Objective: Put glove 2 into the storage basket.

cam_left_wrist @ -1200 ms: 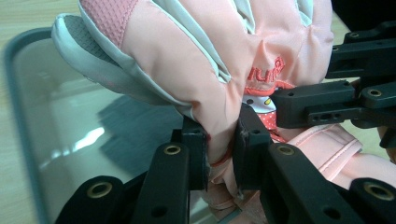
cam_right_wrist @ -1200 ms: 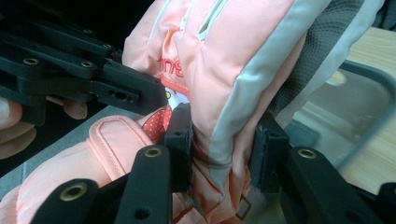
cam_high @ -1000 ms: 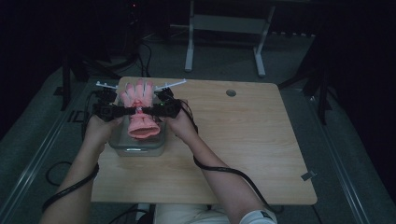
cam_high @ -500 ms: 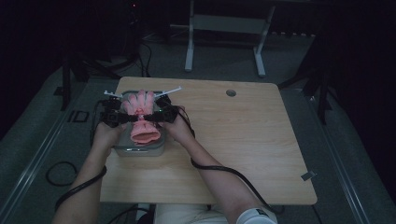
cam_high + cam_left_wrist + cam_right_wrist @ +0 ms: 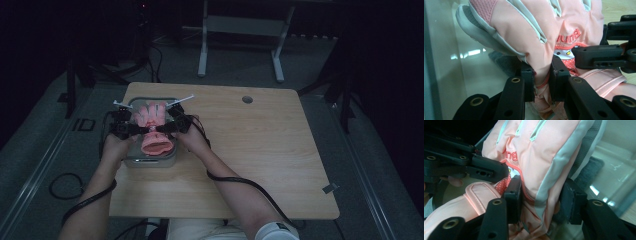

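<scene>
Fingers (image 5: 527, 80) of the left gripper (image 5: 541, 82) are clenched on the pink glove (image 5: 549, 32), pinching a fold of fabric near its wrist, just below the printed cartoon patch. The right gripper (image 5: 541, 202) grips the same glove from the opposite edge, its fingers (image 5: 512, 197) closed around the grey-trimmed side of the fabric. Between the two sets of fingers the glove hangs spread, its fingertips pointing away from the person and its cuff toward them. Directly beneath the fingers sits a clear plastic bin (image 5: 150, 161), with the glove held over it; whether the cuff touches the bin cannot be told. In the high view both grippers (image 5: 124, 129) (image 5: 172, 125) face each other across the glove (image 5: 152, 127), held in the person's hands. Under the bin lies the wooden table (image 5: 250, 165), its far edge bearing a round grommet hole (image 5: 247, 99), well apart from the fingers.
</scene>
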`<state>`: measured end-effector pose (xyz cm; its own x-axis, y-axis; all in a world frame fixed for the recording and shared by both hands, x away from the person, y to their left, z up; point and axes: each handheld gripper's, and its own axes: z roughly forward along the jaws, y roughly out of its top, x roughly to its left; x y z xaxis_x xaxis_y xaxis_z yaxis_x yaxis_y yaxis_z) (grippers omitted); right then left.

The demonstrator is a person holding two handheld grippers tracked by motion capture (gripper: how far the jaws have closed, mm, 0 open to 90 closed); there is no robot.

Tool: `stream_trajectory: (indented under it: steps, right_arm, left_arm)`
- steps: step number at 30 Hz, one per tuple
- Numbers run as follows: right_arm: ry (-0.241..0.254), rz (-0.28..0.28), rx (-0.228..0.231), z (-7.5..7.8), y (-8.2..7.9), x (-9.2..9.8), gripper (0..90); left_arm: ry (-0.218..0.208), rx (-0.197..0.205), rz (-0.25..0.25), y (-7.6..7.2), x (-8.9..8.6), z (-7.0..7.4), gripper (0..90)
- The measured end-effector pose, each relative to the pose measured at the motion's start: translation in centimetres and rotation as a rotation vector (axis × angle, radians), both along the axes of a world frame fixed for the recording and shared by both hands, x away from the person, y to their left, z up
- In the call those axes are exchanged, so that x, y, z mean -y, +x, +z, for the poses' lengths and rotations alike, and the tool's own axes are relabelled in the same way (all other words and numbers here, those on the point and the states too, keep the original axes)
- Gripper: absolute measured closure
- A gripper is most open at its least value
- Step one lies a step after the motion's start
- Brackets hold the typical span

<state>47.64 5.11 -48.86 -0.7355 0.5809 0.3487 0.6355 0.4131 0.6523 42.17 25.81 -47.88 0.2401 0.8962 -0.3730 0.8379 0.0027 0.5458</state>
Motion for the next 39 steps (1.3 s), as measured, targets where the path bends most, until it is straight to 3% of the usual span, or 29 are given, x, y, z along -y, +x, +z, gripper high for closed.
stream_trajectory:
  steps: [3,7,9,11,14,17,22,25,29,30,33,36,39]
  right_arm:
    - [-0.015,-0.008,0.017,0.4,-0.1,0.4,51.1]
    - [-0.013,-0.004,0.093,1.7,-0.5,1.1,44.8]
    - [-0.021,0.003,0.131,2.4,-0.9,1.4,41.0]
    - [-0.006,0.01,0.133,2.6,-1.2,1.8,40.1]
    - [0.021,0.002,0.132,2.9,-1.4,2.6,38.9]
    - [0.052,-0.005,0.115,3.0,-1.9,3.5,39.9]
    - [0.048,0.002,0.131,2.9,-2.4,4.3,39.2]
    - [0.055,-0.006,0.141,3.3,-2.4,5.0,38.6]
    - [0.08,-0.025,0.178,3.8,-2.3,5.8,34.1]
    - [0.099,-0.03,0.167,4.1,-2.2,6.3,28.5]
    - [0.095,-0.011,0.149,4.1,-2.2,6.8,18.6]
    - [0.084,-0.016,0.165,4.1,-2.3,7.1,18.1]
    - [0.079,-0.006,0.165,4.0,-2.4,7.3,17.0]
  left_arm:
    - [0.005,0.003,0.007,0.1,0.3,0.1,75.7]
    - [0.008,0.003,0.027,0.1,0.5,-0.1,74.6]
    - [0.001,0.008,0.038,0.2,0.6,-0.1,68.9]
    - [0.021,0.028,0.052,0.2,0.9,0.1,61.2]
    - [0.046,0.036,0.064,0.3,1.2,0.2,56.9]
    - [0.064,0.044,0.084,0.5,1.7,-0.1,56.5]
    - [0.12,0.067,0.086,0.8,2.5,0.2,52.8]
    - [0.119,0.065,0.088,0.7,2.2,0.5,47.0]
    - [0.123,0.084,0.087,0.3,1.7,1.1,46.6]
    - [0.124,0.091,0.087,0.2,1.7,1.2,44.5]
    - [0.119,0.095,0.083,-0.2,1.6,1.4,41.8]
    - [0.124,0.124,0.088,-0.6,1.4,1.8,37.0]
    - [0.1,0.141,0.099,-1.0,1.0,2.3,37.0]
